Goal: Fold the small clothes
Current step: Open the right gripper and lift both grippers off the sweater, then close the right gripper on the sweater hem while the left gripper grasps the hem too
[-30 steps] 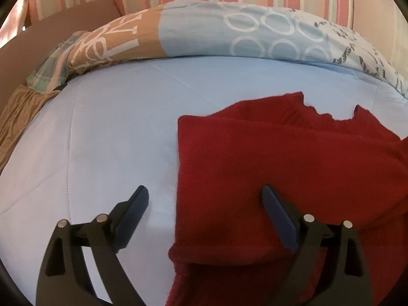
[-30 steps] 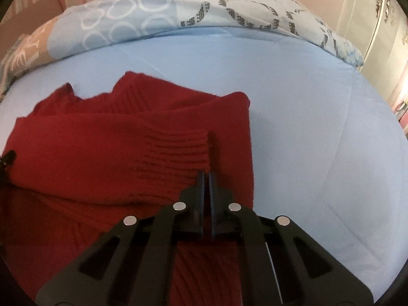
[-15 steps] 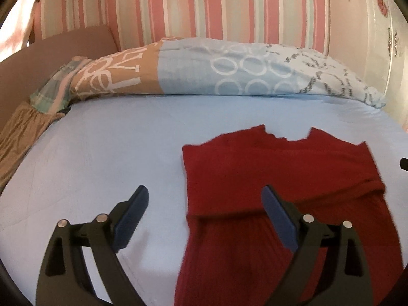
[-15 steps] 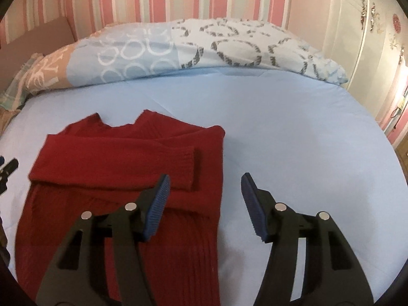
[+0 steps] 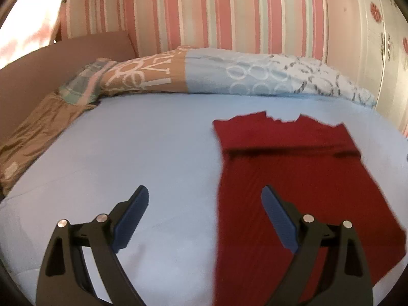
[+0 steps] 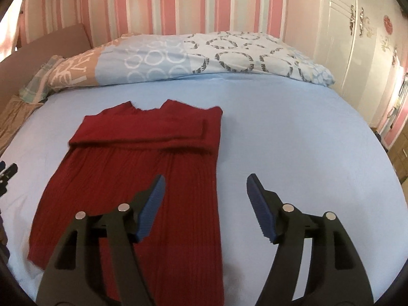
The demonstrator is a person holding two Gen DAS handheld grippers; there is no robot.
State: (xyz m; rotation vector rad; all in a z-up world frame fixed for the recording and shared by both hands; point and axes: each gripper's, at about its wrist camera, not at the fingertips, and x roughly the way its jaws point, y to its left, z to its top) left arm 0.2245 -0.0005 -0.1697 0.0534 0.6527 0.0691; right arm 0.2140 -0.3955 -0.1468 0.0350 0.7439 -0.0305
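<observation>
The red knit sweater [image 6: 142, 168] lies flat on the light blue bedsheet [image 6: 293, 132], neckline toward the patterned duvet [image 6: 204, 53], with both sleeves already folded across the chest into a band, so the sleeve step looks done. What seems left is bringing the hem up toward the collar, perhaps with a final halving. The left gripper [image 5: 204, 211] and the right gripper [image 6: 205, 199] both hang above the hem end, jaws spread wide and holding nothing.

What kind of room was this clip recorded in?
Most likely a bedroom: a bed with a light blue sheet, a patterned duvet bunched at its far edge, striped pink wallpaper, and a white wardrobe.
</observation>
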